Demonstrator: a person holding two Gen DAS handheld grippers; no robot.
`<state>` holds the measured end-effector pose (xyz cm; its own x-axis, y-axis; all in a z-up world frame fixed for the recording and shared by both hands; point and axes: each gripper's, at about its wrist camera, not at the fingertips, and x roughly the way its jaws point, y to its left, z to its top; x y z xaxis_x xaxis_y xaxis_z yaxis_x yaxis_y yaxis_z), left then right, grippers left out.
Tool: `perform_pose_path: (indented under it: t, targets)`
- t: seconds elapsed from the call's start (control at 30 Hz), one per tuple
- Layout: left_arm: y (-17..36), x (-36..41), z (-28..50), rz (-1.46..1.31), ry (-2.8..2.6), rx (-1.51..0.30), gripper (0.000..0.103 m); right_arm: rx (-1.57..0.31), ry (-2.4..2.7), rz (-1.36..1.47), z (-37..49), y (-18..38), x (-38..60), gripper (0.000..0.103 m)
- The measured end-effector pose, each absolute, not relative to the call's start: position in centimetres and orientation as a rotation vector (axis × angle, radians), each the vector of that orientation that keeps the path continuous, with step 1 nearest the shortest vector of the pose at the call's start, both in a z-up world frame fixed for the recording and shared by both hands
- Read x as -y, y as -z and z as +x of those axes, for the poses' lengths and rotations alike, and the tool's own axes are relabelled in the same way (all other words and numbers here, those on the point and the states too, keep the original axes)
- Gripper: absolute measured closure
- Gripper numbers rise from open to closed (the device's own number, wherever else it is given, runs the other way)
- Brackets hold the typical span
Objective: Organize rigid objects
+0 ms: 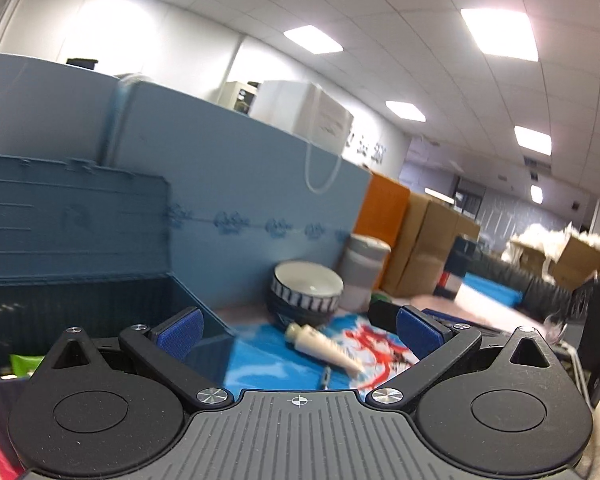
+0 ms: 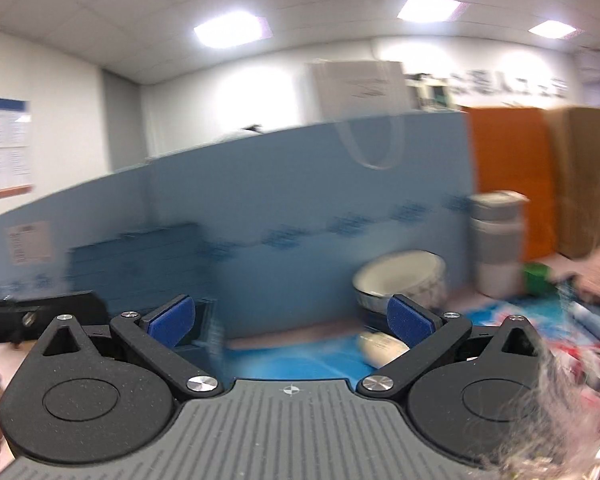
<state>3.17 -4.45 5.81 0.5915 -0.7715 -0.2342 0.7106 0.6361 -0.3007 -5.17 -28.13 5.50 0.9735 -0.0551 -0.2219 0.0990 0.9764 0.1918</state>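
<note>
Both grippers, left (image 1: 298, 330) and right (image 2: 290, 320), gape wide and empty above a blue patterned mat (image 1: 268, 356), where a cream tapered tube (image 1: 324, 346) lies at one o'clock before a white-lined dark ceramic bowl (image 1: 306, 290).

Bright ceiling panels (image 1: 500, 34) glare white; both fisheye views bend at edges; right view motion-blurred.
</note>
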Motion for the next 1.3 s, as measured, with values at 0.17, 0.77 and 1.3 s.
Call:
perform_pose_path:
  t: [0.17,0.77,1.3]
  targets:
    - [-4.4,7.4,2.7,-0.154,0.815,-0.4,0.0,-0.269,0.18,0.28,-6.4,-3.5,31.1,0.0]
    - [0.0,11.8,3.4,-0.103,0.446,-0.499,0.0,-0.408,0.321,0.273,-6.5,0.1,33.6,0.0]
    - [3.4,13.7,6.2,-0.06,0.246,-0.662,0.0,-0.658,0.388,0.174,-2.3,3.5,33.8,0.0]
